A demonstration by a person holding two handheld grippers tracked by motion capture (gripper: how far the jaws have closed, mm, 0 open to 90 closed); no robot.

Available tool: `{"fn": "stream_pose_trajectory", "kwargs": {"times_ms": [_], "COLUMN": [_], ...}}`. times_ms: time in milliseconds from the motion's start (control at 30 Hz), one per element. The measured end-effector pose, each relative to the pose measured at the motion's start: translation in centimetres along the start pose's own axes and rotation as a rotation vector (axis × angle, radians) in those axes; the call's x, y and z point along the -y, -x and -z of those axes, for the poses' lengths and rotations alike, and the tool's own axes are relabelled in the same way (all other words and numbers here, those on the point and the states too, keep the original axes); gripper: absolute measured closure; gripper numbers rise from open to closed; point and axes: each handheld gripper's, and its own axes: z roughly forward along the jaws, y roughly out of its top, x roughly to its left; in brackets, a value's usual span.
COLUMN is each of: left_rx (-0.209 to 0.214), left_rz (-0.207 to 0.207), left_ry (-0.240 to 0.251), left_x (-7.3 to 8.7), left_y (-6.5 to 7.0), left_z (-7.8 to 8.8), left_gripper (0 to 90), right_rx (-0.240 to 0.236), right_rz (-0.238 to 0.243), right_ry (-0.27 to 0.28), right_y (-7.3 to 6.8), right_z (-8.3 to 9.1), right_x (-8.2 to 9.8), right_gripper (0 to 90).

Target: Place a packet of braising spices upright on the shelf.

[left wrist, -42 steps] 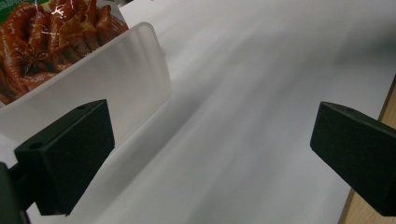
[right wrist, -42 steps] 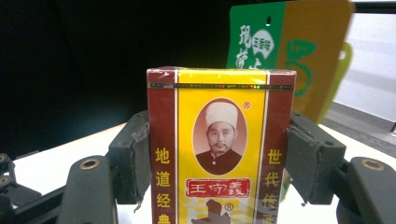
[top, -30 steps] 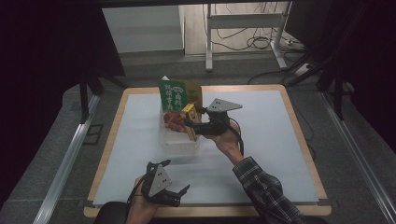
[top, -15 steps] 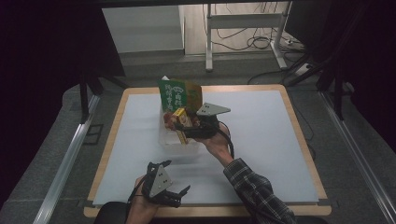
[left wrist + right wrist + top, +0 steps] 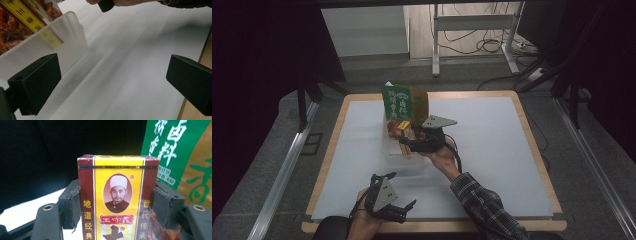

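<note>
Maroon-and-yellow cardboard spice box [image 5: 118, 200] clamped by right gripper [image 5: 408, 140] above clear plastic tub [image 5: 398, 150]. Left gripper [image 5: 399, 209] released, holding nothing, near table edge.

Right claw [image 5: 408, 141] is out over the middle of the table, forearm in a plaid sleeve [image 5: 484, 207] reaching in from the lower right, palm turned up under the tool. Its 2 jaws stand partly closed, pads pressed on both sides of a box [image 5: 117, 200]. Left claw [image 5: 404, 212] sits low at the near edge, hand [image 5: 362, 222] curled around it, its 2 jaws spread wide with nothing between them.
</note>
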Motion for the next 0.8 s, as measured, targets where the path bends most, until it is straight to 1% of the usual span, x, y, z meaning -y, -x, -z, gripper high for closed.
{"fn": "stream_pose_trajectory", "kwargs": {"times_ms": [133, 167, 233, 267, 367, 467, 567, 700, 800], "left_rx": [0.003, 0.004, 0.004, 0.004, 0.003, 0.003, 0.003, 0.003, 0.005], "left_rz": [0.0, -0.002, -0.006, -0.007, -0.008, -0.007, -0.009, -0.012, -0.009], "left_ry": [-0.004, -0.006, -0.009, -0.011, -0.011, -0.012, -0.014, -0.017, -0.013], "left_x": [0.0, 0.0, 0.0, 0.0, 0.0, 0.0, 0.0, 0.0, 0.0], "left_y": [0.1, 0.1, 0.2, 0.2, 0.2, 0.2, 0.2, 0.3, 0.3], "left_z": [-0.1, -0.1, -0.2, -0.2, -0.2, -0.2, -0.2, -0.3, -0.3], "left_gripper": [0.0, 0.0, 0.0, 0.0, 0.0, 0.0, 0.0, 0.0, 0.0], "right_rx": [0.013, 0.019, 0.024, 0.026, 0.028, 0.026, 0.033, 0.041, 0.046], "right_rz": [0.017, 0.022, 0.033, 0.033, 0.009, 0.014, 0.006, 0.021, 0.01], "right_ry": [-0.037, -0.061, -0.09, -0.093, -0.112, -0.122, -0.149, -0.172, -0.181], "right_y": [-0.1, -0.2, -0.3, -0.3, -0.1, 0.0, 0.0, -0.2, -0.2], "right_z": [0.1, 0.0, 0.1, 0.1, 0.2, 0.4, 0.2, 0.1, 0.0], "right_x": [0.5, 0.7, 1.0, 1.1, 1.2, 1.5, 1.8, 2.1, 2.3], "right_gripper": [32.5, 32.6, 32.6, 32.6, 32.6, 32.7, 32.8, 32.8, 32.9]}}
